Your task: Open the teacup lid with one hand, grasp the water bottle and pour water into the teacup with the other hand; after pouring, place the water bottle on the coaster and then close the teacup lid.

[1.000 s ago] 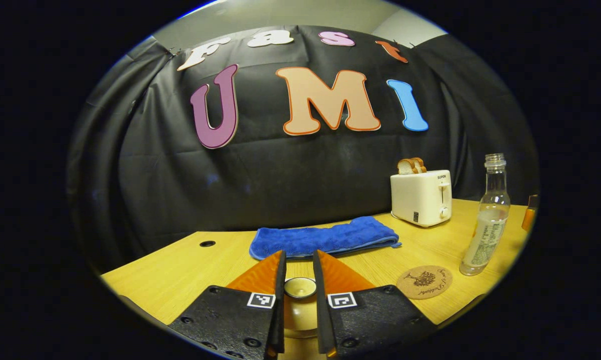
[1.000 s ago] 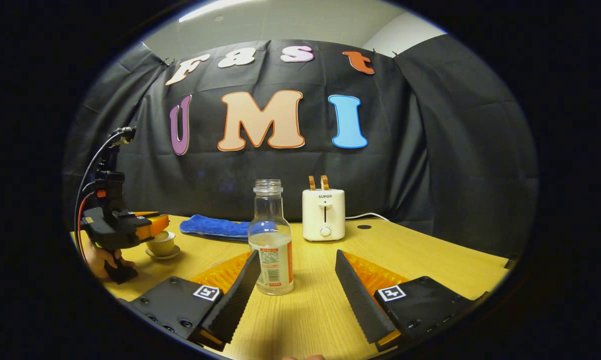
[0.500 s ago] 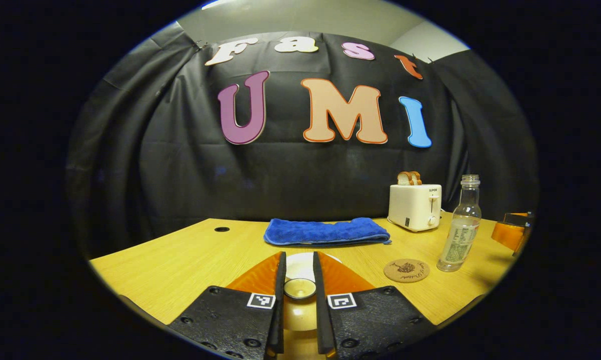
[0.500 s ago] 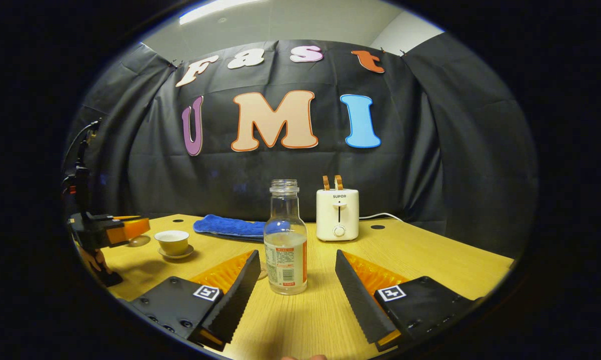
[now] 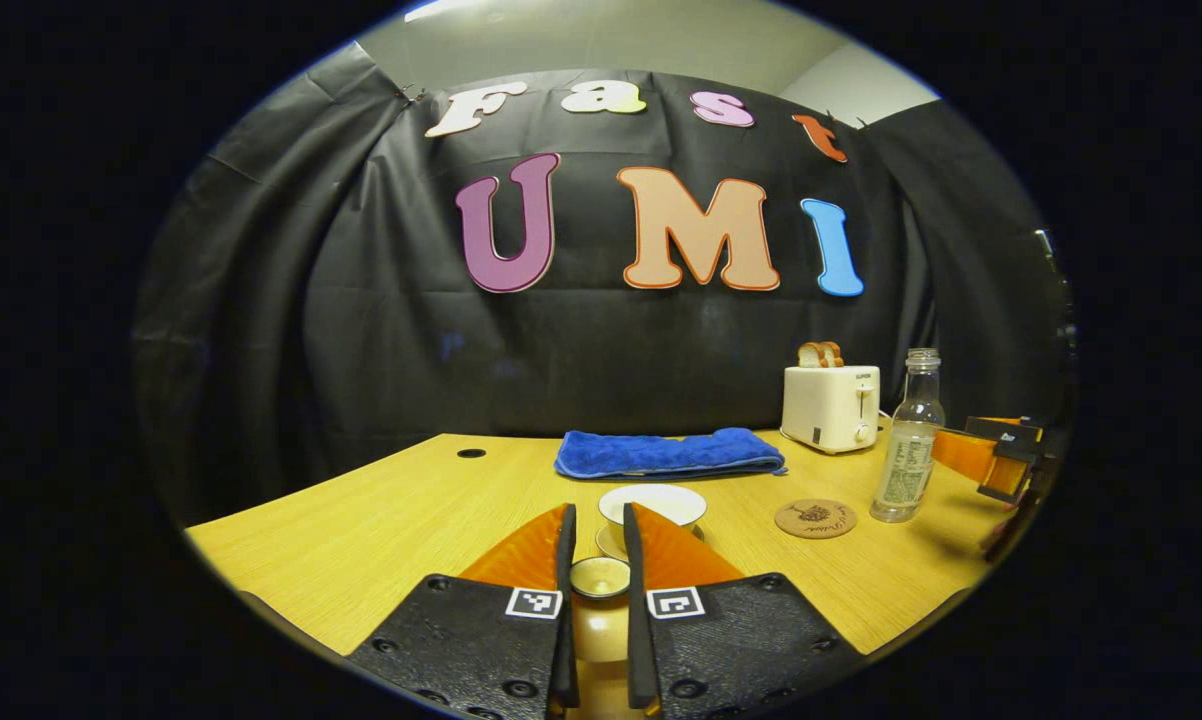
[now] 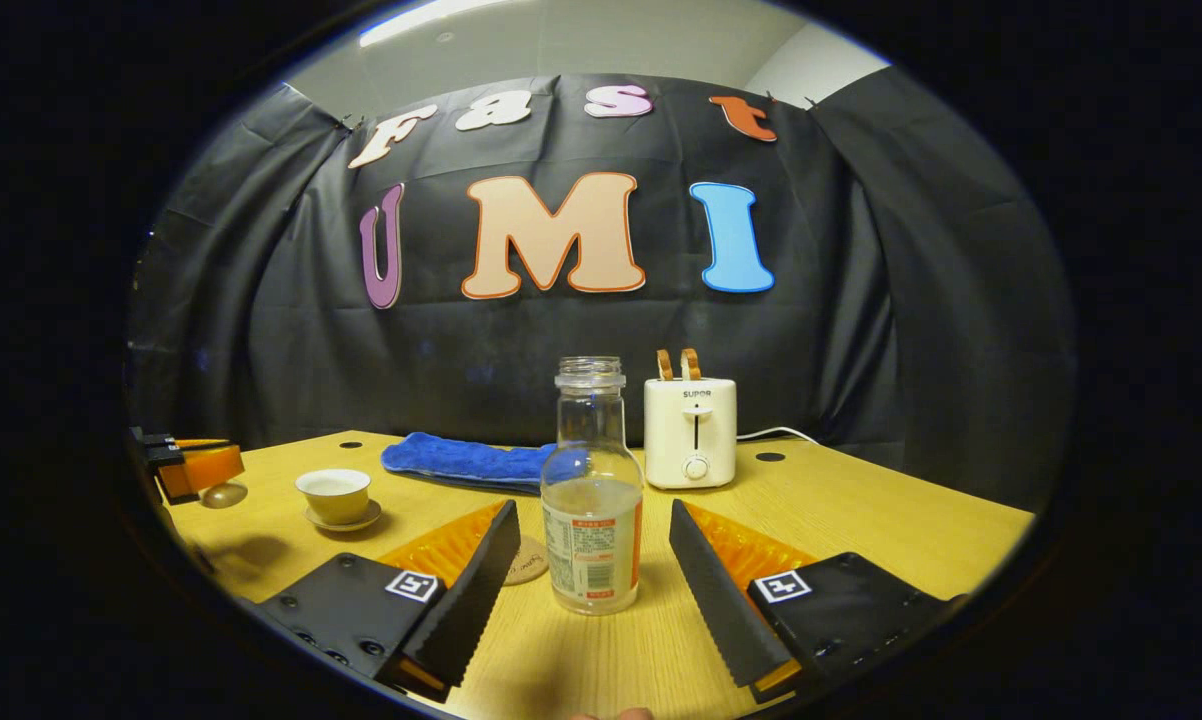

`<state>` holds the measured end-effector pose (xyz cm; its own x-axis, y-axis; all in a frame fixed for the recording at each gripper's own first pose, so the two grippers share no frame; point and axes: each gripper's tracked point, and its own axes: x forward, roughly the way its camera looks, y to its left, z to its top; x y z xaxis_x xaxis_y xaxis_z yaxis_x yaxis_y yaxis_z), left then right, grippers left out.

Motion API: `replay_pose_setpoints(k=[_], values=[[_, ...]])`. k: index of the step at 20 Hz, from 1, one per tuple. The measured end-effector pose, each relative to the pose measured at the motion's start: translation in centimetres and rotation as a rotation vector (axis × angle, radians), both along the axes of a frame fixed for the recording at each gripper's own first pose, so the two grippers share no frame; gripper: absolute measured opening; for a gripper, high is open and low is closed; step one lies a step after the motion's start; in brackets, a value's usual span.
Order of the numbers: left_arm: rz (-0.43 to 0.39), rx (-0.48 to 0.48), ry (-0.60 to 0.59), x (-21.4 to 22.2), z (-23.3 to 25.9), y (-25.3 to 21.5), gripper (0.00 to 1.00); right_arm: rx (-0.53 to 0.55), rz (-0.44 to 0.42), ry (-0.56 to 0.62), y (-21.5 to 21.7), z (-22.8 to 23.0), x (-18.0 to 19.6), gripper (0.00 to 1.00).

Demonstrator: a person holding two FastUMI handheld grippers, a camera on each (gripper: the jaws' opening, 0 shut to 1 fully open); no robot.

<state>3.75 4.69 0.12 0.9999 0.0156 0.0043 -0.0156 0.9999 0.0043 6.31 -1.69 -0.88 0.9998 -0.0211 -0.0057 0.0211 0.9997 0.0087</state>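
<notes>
left gripper (image 5: 596, 560): jaws drawn narrow, both fingers pressing the knob of the small round tan ceramic teacup lid (image 5: 600, 578), which is held clear of the cup. in the right gripper view this gripper (image 6: 186, 467) appears at the far left edge with the lid (image 6: 223, 494) hanging beneath its fingers, above the table and left of the cup.

pale ceramic teacup (image 5: 653, 504): uncovered, upright on its small matching saucer (image 6: 338, 520), just beyond the left gripper's fingertips in the left gripper view. the cup (image 6: 334, 493) stands on the light wooden table (image 6: 861, 520), in front of the folded blue cloth (image 6: 461, 460).

right gripper (image 6: 591, 555): jaws wide, one finger to each side of the clear glass water bottle with a printed label (image 6: 591, 500), with a gap on both sides and no contact visible. the bottle is upright on the table, uncapped, liquid reaching roughly the label's top. in the left gripper view the bottle (image 5: 906, 445) stands at the right, with the right gripper (image 5: 991, 455) just beside it at the edge.

round cork coaster with a dark printed design (image 5: 815, 518): flat on the table, between teacup and bottle, nothing on it. in the right gripper view it (image 6: 526, 560) is partly hidden behind the right gripper's left finger, just beside the bottle's base.

cream two-slot toaster (image 6: 691, 430): at the back of the table, two bread slices (image 6: 677, 363) standing up from its slots, a white cord running off to its right.
</notes>
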Motion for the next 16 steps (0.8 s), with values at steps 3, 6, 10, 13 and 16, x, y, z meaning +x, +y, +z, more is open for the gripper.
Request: replay_pose_setpoints(k=[3, 6, 10, 13, 16], values=[[-0.011, -0.001, 0.0, 0.0, 0.1, -0.2, 0.13, 0.0, -0.025, 0.0, 0.0, -0.2, 1.8, 0.95], [-0.005, -0.001, -0.001, 0.0, 0.1, 0.1, 0.11, -0.001, -0.03, -0.002, 0.6, -0.2, 3.6, 0.98], [-0.031, 0.0, -0.001, 0.2, 0.1, -0.2, 0.07, 0.001, -0.053, 0.001, 0.8, -0.5, 5.6, 0.96], [-0.024, 0.0, 0.0, 0.3, 0.1, 0.3, 0.06, -0.004, -0.075, -0.001, 0.6, -0.5, 6.5, 0.87], [0.019, 0.002, 0.001, 0.3, 0.0, 1.6, 0.06, -0.004, -0.073, 0.003, 0.8, -0.4, 6.4, 0.78]])
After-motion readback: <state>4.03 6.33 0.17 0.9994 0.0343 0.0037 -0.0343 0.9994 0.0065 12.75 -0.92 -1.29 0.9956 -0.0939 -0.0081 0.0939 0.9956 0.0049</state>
